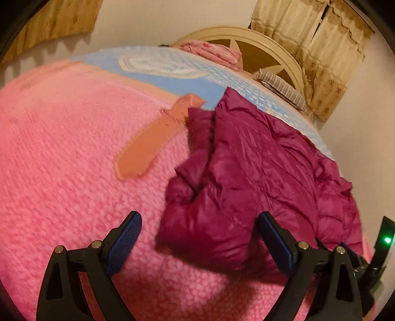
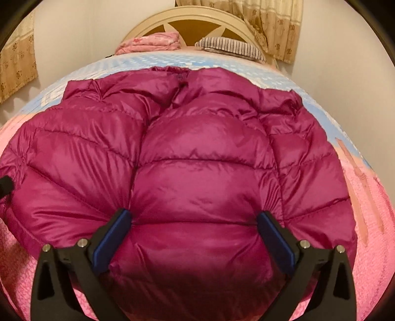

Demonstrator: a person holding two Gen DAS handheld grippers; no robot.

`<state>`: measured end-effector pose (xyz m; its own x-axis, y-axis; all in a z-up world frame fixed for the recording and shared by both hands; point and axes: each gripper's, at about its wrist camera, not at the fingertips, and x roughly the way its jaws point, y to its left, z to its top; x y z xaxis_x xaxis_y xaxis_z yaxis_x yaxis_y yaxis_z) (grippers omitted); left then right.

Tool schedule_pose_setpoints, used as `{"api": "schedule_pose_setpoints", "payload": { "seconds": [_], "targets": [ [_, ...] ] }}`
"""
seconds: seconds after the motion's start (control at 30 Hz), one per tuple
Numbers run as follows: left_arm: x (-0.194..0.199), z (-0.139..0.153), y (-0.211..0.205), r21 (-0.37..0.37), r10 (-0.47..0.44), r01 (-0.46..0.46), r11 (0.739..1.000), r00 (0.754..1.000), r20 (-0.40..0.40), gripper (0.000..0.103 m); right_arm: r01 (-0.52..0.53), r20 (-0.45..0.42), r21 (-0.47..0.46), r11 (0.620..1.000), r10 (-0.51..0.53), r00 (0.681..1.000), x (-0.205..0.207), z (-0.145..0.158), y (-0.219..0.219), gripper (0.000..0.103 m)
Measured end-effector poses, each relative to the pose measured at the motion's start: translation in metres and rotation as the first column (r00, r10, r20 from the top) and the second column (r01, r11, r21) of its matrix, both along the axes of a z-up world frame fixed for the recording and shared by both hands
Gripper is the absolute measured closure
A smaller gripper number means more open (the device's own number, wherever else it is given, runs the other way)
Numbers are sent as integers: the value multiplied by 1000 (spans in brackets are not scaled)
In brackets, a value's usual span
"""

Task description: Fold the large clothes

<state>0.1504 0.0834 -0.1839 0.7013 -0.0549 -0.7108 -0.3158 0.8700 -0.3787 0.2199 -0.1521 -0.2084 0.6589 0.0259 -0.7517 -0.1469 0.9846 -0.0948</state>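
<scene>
Magenta puffer jacket (image 2: 197, 153) spread flat on pink blanket (image 1: 61, 148). Left gripper (image 1: 200, 237) wide open at its sleeve edge, right gripper (image 2: 193, 229) wide open over hem — both holding nothing. Slick, puffy fabric — may slip out w/ shallow pinch.

Free room: bare pink blanket (image 1: 74, 153) left of the puffer jacket (image 1: 246, 172).
Obstacles: folded pink bedding (image 2: 150, 42) and striped pillow (image 2: 229, 47) by the headboard (image 2: 197, 17).
</scene>
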Motion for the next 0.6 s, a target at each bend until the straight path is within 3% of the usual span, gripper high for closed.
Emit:
{"api": "schedule_pose_setpoints", "payload": {
  "seconds": [0.07,0.13,0.23,0.27,0.3,0.37,0.43,0.53,0.6],
  "targets": [
    [3,-1,-7,-2,-42,42,999,999,3,8,2,7,-1,1000,-2,1000,-1,0,1,0],
    [7,-3,-12,-60,-82,82,995,997,8,8,2,11,11,1000,-2,1000,-1,0,-2,0],
    [10,-2,-12,-60,-84,86,994,996,39,11,2,17,32,999,-2,1000,-5,-1,-3,0],
    [10,-2,-10,-59,-82,85,995,995,49,28,1,20,35,999,-2,1000,-4,-1,-4,0],
    [10,0,-6,-49,-80,83,995,995,63,54,1,21,36,999,-2,1000,-5,-1,-6,0],
    [11,6,1,-52,-109,114,992,989,97,81,1,25,34,999,-2,1000,-6,0,-6,0],
    [9,19,0,-24,-122,126,992,984,132,87,-1,29,30,1000,0,1000,-8,0,-6,0],
    [0,51,-23,122,-193,169,978,957,215,90,-3,10,32,999,3,1000,-7,1,-6,0],
    [-6,77,-45,230,-266,207,951,927,265,90,6,0,64,998,-6,1000,-7,7,-11,0]
  ]
}}
